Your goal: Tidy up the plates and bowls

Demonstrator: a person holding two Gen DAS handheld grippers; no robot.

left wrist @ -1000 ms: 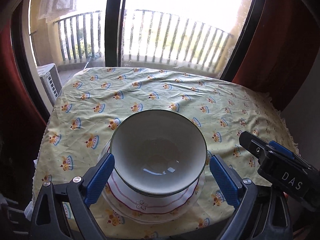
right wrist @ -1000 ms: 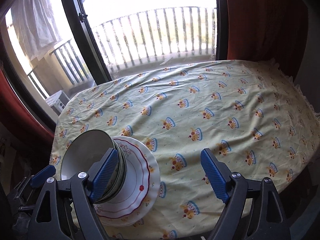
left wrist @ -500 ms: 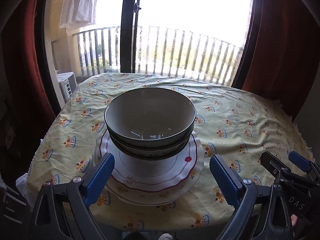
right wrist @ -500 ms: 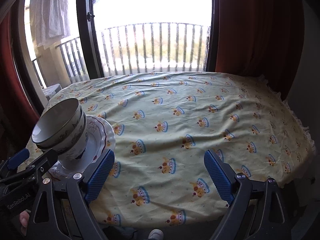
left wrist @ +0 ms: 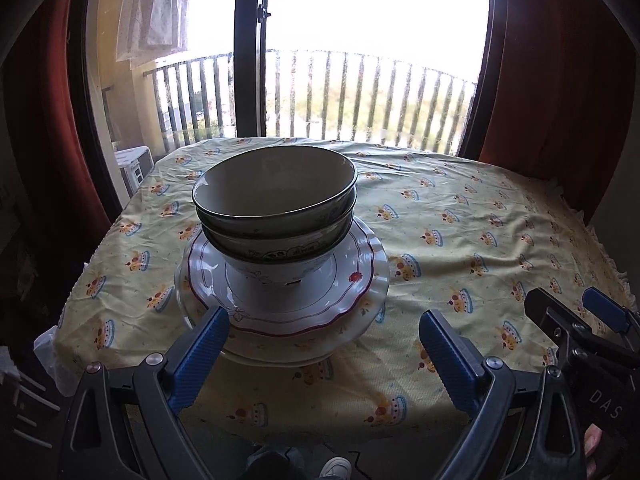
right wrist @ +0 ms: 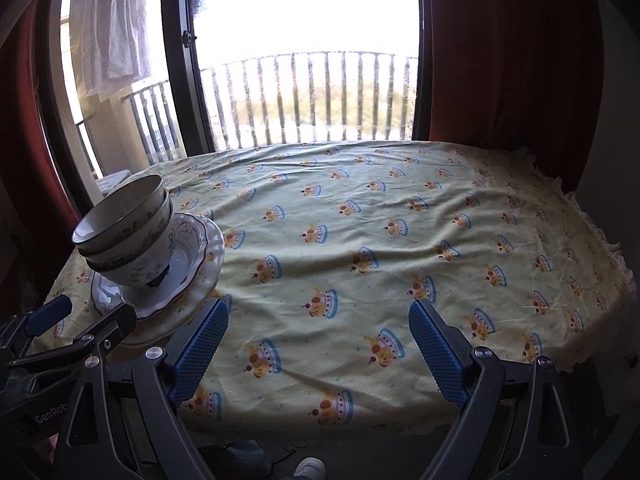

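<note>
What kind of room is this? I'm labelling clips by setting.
Likely a home dining spot: a cloth-covered table, bowls stacked on plates, red curtains, a balcony railing outside.

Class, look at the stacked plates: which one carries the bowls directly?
The white scalloped plate with the red rim line; the plainer cream plate lies under it.

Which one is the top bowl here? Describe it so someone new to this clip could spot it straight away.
Start at the table under the yellow tablecloth with crown prints, in front of the balcony window. Near its left front edge stands one pile: scalloped plates with nested bowls on them. The top bowl is the uppermost piece, plain inside with a dark rim, seated in the lower bowl, whose outside carries a dark patterned band.
</note>
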